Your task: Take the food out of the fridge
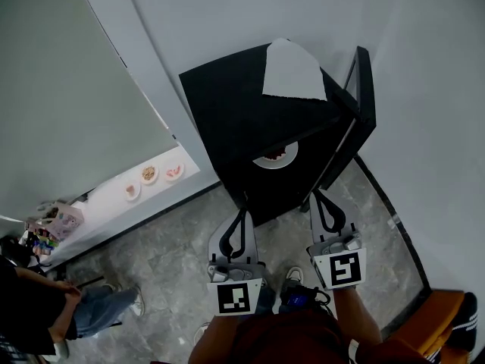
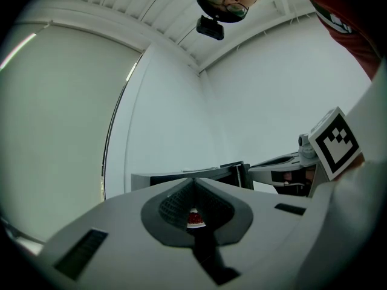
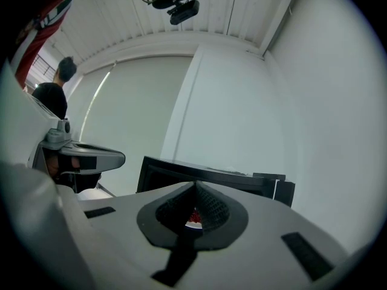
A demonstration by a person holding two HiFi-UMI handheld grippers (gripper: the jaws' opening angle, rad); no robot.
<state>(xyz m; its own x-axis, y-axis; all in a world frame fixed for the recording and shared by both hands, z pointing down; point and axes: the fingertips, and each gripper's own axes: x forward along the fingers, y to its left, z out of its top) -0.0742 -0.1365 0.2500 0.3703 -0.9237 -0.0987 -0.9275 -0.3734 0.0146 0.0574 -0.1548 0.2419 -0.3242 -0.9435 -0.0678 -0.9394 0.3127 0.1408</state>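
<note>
Grey floor bears the open fridge, food plate flat inside; left gripper, right gripper both closed empty

The fridge is matt black all over, with a plain white sheet on its top at one o'clock. Inside, a white plate carries deep red food (the only warm note in there). The left gripper and right gripper are pale grey with black jaws. The left marker cube and the right marker cube each show black squares on white. The floor is grey, veined like marble. The wall is white, and the big panel at nine o'clock is pale grey-green. The holder's shirt is dark red. At five o'clock sits an orange seat.
</note>
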